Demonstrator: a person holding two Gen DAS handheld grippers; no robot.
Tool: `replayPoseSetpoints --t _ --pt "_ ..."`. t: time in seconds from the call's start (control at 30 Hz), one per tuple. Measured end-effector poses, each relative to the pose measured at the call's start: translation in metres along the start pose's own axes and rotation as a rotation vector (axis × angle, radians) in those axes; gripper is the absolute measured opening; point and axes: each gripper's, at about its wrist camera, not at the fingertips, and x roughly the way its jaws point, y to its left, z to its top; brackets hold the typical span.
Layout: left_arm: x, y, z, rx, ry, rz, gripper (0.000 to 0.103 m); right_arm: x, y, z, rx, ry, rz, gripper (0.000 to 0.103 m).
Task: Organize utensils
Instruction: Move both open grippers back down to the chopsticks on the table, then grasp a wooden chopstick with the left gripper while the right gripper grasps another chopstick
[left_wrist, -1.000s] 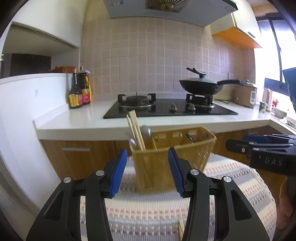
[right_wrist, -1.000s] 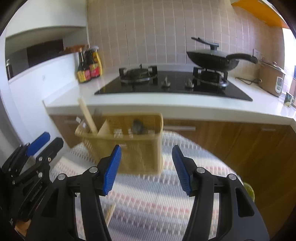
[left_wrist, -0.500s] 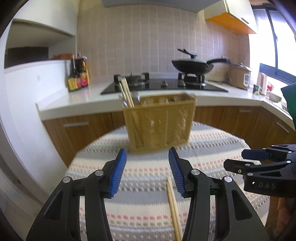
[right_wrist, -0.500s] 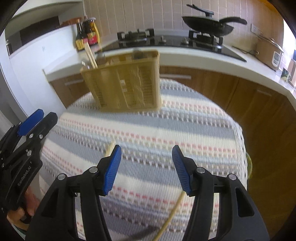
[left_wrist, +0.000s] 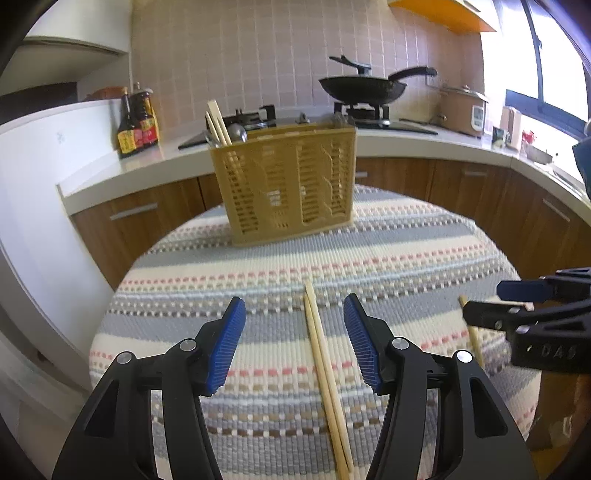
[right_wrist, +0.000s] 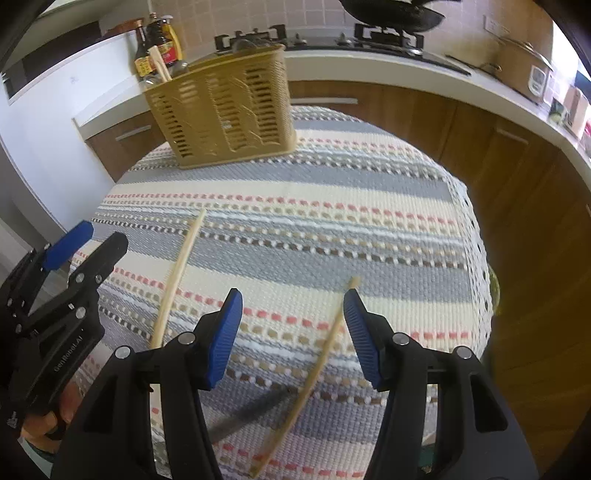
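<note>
A yellow slatted utensil basket (left_wrist: 288, 181) stands at the far side of a round table with a striped cloth (left_wrist: 406, 251); chopsticks and a spoon stand in its left compartment. My left gripper (left_wrist: 293, 339) is open, low over a pair of wooden chopsticks (left_wrist: 325, 369) lying between its fingers. My right gripper (right_wrist: 291, 336) is open over a single chopstick (right_wrist: 317, 373) and a dark utensil handle (right_wrist: 251, 413). The pair of chopsticks also shows in the right wrist view (right_wrist: 177, 273), left of the gripper. The basket shows there too (right_wrist: 225, 107).
Behind the table runs a white counter (left_wrist: 147, 166) with sauce bottles (left_wrist: 136, 125), a gas hob, a black pan (left_wrist: 362, 86) and a rice cooker (left_wrist: 461, 110). Wooden cabinets stand below. The table edge drops off close on the left and right.
Both grippers have pulled back from the basket and tilted down toward the table. The loose chopsticks have come into view between the fingers. Both stay open.
</note>
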Motion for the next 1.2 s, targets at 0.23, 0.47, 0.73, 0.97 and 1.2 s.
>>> replayPoseSetpoints --t 0.23,0.47,0.73,0.97,1.2 --pt "0.009 -0.002 -0.012 0.015 0.045 0.036 0.054 0.008 -0.007 -0.007 0.037 0.048 -0.011 0.053" --pt "0.022 0.021 -0.018 -0.03 0.155 -0.064 0.053 0.021 -0.019 -0.013 0.094 0.109 0.022 0.037" --pt "0.06 0.048 -0.004 -0.095 0.348 -0.367 0.049 0.033 -0.018 -0.011 0.088 0.147 0.009 0.033" --pt "0.089 0.029 0.002 0.016 0.414 -0.314 0.037 0.04 -0.025 -0.013 0.106 0.16 -0.009 0.027" --pt "0.091 0.022 0.004 0.073 0.414 -0.249 0.028 0.041 -0.008 -0.015 0.017 0.159 -0.079 0.015"
